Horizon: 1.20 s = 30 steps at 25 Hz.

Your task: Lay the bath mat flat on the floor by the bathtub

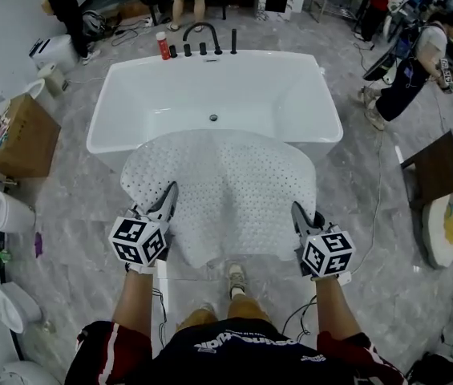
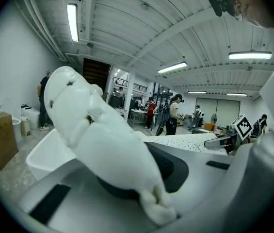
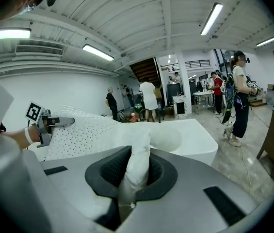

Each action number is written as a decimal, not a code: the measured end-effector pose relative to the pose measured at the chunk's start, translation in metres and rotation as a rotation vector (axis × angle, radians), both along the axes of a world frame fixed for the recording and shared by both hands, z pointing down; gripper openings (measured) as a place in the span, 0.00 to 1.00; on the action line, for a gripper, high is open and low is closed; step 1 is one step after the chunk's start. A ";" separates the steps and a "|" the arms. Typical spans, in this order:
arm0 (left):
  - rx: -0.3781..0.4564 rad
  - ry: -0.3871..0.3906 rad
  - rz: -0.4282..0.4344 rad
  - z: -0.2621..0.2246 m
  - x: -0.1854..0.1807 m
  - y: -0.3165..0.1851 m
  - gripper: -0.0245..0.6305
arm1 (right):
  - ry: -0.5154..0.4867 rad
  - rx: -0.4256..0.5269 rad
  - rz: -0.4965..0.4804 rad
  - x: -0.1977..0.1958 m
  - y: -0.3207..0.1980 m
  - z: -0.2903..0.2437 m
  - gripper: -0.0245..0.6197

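The left tongs (image 1: 167, 195) pinch the near left corner of the white perforated mat (image 1: 222, 187), with a bunched fold clamped between the jaws. The right tongs (image 1: 297, 212) pinch the near right corner likewise. The mat hangs stretched between them above the grey floor (image 1: 74, 207), its far edge overlapping the tub's (image 1: 122, 79) near rim in the head view.

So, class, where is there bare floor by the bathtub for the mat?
Bare floor lies left, between bathtub and cardboard box, and right, between bathtub and dark cabinet, though a cable crosses there. Behind the taps it is crowded.
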<state>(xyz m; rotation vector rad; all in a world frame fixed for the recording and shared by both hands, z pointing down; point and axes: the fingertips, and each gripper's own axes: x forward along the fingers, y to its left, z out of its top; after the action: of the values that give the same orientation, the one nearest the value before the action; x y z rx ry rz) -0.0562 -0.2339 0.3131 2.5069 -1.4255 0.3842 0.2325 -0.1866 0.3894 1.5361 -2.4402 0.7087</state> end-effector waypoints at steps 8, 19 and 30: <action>-0.074 -0.044 -0.061 0.053 -0.009 -0.005 0.09 | -0.017 -0.091 -0.052 -0.007 -0.016 0.060 0.10; -0.128 -0.040 -0.103 0.104 -0.037 0.017 0.09 | -0.019 -0.153 -0.073 -0.034 0.002 0.109 0.10; -0.123 -0.026 -0.063 0.172 -0.071 0.033 0.09 | 0.010 -0.144 -0.028 -0.059 0.027 0.165 0.10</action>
<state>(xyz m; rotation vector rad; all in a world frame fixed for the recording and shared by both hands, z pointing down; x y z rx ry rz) -0.1269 -0.2006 0.4849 2.3623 -1.4411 0.4793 0.1739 -0.1596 0.5549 1.4451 -2.3426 0.8496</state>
